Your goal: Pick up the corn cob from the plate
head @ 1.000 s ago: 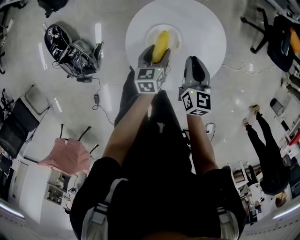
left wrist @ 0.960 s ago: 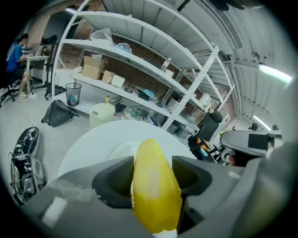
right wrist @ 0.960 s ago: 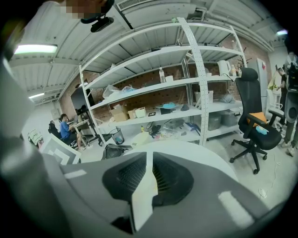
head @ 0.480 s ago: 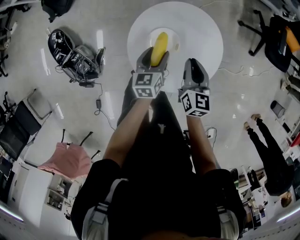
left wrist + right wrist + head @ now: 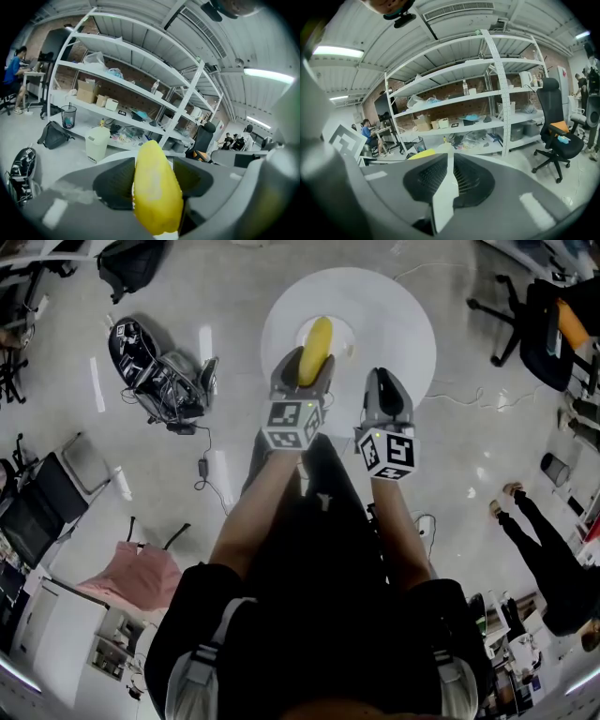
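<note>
L gripper (image 5: 154, 185) grips the corn cob (image 5: 157, 192): both pads press its sides, jaws wide apart round it. Cob is yellow and points away from the person. In head view its far end lies over the small white plate (image 5: 349, 334), which sits on a round white table (image 5: 403, 329). Can't tell if cob touches plate. R gripper (image 5: 386, 395) is just beside L, over the table's near edge, jaws closed to a thin slit w/ nothing btwn. White shelving rack (image 5: 497, 93) stands behind.
</note>
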`<state>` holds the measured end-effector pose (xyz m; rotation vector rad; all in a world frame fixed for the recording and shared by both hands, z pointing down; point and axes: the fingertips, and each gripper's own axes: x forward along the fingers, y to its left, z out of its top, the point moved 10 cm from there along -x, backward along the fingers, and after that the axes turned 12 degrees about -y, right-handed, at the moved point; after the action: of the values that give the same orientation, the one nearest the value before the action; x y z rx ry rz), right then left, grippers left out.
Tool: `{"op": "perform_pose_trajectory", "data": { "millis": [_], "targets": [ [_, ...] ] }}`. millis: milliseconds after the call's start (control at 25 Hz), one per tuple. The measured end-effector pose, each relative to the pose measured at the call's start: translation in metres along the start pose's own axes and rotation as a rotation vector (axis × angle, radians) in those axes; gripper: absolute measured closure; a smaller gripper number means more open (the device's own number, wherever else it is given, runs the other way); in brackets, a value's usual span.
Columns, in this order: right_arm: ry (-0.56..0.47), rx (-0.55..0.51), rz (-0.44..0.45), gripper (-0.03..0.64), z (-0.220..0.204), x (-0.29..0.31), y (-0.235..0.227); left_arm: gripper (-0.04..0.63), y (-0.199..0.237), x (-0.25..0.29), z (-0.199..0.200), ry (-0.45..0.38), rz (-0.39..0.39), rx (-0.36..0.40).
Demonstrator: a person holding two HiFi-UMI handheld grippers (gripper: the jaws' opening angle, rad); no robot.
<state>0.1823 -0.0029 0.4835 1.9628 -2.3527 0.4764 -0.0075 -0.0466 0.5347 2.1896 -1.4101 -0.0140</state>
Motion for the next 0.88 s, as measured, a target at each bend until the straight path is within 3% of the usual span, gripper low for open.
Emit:
{"op": "perform_pose_trajectory", "data": {
  "millis": [880],
  "targets": [
    [-0.140, -0.024, 0.025, 0.571, 0.057, -0.026, 0.028, 0.331, -0.028, -0.052, 0.082, -0.162, -0.064, 0.094]
  ]
}}
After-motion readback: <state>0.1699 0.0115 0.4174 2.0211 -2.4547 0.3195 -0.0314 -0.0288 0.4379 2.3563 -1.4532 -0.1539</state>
